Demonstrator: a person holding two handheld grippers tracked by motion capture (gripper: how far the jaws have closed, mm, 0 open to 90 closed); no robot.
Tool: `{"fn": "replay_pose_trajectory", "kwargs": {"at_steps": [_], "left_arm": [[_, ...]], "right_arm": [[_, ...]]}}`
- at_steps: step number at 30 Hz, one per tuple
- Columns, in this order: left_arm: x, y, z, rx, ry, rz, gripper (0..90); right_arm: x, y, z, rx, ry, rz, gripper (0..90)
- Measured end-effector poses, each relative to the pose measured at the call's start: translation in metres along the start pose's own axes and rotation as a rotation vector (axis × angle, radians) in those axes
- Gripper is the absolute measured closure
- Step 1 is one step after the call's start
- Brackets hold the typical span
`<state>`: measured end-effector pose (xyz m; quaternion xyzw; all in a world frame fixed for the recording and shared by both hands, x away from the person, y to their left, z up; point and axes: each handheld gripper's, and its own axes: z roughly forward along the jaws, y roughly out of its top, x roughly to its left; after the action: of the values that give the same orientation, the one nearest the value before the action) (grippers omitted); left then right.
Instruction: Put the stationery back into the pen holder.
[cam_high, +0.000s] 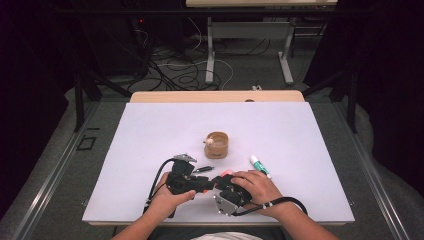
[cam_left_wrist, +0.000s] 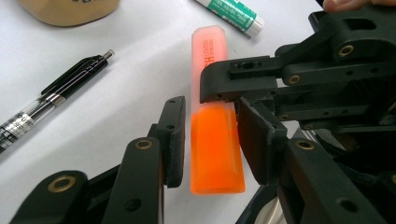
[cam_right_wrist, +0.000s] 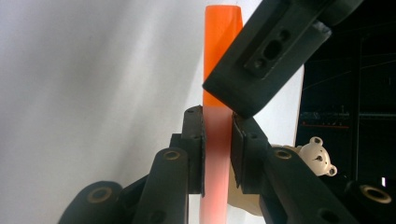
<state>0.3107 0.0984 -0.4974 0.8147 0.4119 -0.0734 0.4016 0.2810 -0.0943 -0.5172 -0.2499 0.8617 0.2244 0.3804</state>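
An orange highlighter (cam_left_wrist: 217, 158) with a pale translucent cap lies near the front edge of the white table (cam_high: 150, 130). My left gripper (cam_left_wrist: 211, 105) is open; its jaws straddle the orange body, and a sliver of gap shows at one pad. From the other side, my right gripper (cam_right_wrist: 217, 116) is shut on the highlighter's pale cap end. The orange body (cam_right_wrist: 219, 46) runs on past its jaws, partly behind a left jaw. In the high view both grippers meet: the left gripper (cam_high: 200, 184) and the right gripper (cam_high: 222, 182), each held by a hand.
A black pen (cam_left_wrist: 56, 91) lies just left of the highlighter. A green-and-white glue stick (cam_high: 260, 166) lies to the right. Farther back stands a tan cup (cam_high: 216, 145) with a small white bear (cam_right_wrist: 317, 156) on it. The table's front edge is close to the hands.
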Motion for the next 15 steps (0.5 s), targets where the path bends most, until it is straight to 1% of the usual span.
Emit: {"fn": "replay_pose_trajectory", "kwargs": {"at_steps": [3, 4, 5, 6, 7, 8, 10, 13, 15], "left_arm": [[0.001, 0.001, -0.003, -0.015, 0.005, 0.007, 59.4], [0.002, 0.001, -0.004, -0.021, 0.000, 0.003, 59.1], [0.002, 0.001, -0.005, -0.029, 0.003, -0.006, 58.7], [0.003, 0.001, -0.006, -0.035, 0.007, -0.001, 58.3], [0.004, 0.001, -0.007, -0.040, 0.008, 0.000, 57.9], [0.004, 0.001, -0.009, -0.037, 0.014, -0.002, 57.7], [0.006, 0.001, -0.009, -0.060, 0.025, -0.006, 56.1], [0.008, 0.001, -0.012, -0.062, 0.037, -0.001, 54.4], [0.009, 0.002, -0.014, -0.066, 0.045, -0.004, 53.5]], "right_arm": [[0.000, 0.000, 0.000, -0.006, 0.005, 0.005, 77.5], [0.000, -0.001, 0.000, -0.004, 0.001, 0.005, 77.5], [0.000, -0.001, 0.000, -0.001, -0.002, 0.009, 77.5], [0.000, -0.001, 0.000, -0.002, -0.001, 0.007, 77.5], [0.001, -0.001, 0.000, -0.011, -0.016, 0.012, 77.5], [0.001, -0.002, 0.000, -0.012, -0.015, 0.016, 77.5], [0.000, -0.002, 0.000, -0.015, -0.008, 0.020, 77.5], [0.001, -0.003, 0.000, -0.013, -0.015, 0.032, 77.5], [0.000, -0.003, -0.001, -0.008, -0.019, 0.027, 77.5]]}}
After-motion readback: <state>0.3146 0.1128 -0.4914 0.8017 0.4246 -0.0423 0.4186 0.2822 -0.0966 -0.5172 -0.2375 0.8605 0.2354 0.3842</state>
